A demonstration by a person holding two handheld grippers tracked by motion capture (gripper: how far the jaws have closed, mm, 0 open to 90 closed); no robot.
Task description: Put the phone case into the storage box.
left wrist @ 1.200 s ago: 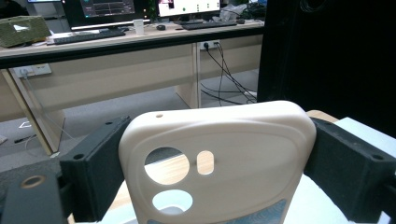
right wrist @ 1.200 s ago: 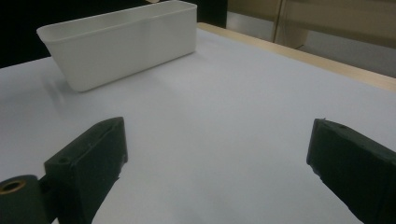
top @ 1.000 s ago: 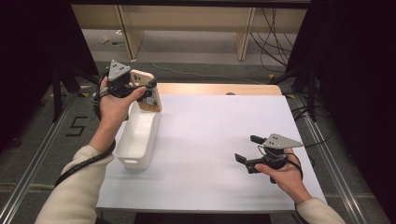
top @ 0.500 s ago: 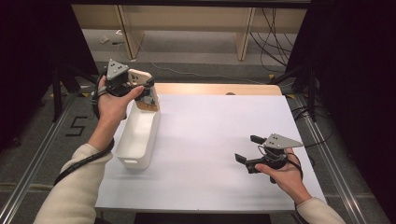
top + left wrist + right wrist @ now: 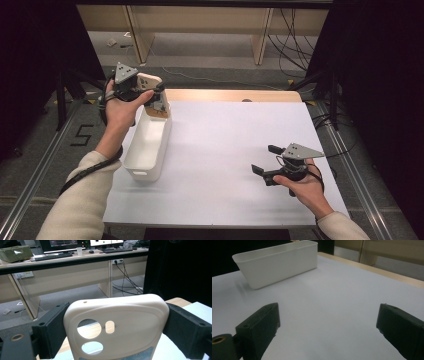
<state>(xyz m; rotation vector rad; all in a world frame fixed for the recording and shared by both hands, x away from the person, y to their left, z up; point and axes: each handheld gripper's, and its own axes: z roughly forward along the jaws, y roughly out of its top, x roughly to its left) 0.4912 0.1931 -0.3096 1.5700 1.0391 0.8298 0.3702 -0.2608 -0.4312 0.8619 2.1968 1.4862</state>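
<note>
Nearest you is your right gripper [image 5: 263, 159], sitting low over the white table [image 5: 225, 150] on the right side near the front edge; its jaws are spread wide with nothing but bare tabletop between them, which the right gripper view makes pretty obvious; your right hand [image 5: 302, 187] is wrapped around its body from behind, and the grey three-cornered plate on top points off to the right.

Further in on the left there's the white plastic bin [image 5: 147, 145], a long narrow tub lying lengthwise away from you near the table's left edge; from the right gripper view it's [image 5: 277, 262] well apart from those open jaws, across a stretch of table.

Furthest out, your left gripper [image 5: 157, 97] is up above the far end of that bin, and it's pinching a beige phone case [image 5: 150, 82] by its two long sides; in the left gripper view the case [image 5: 117, 325] stands between the jaws, pads pressed on both edges, camera cutouts facing the lens; the case is in the air, not touching the bin; your left hand [image 5: 120, 107] holds the gripper from the outer side.
</note>
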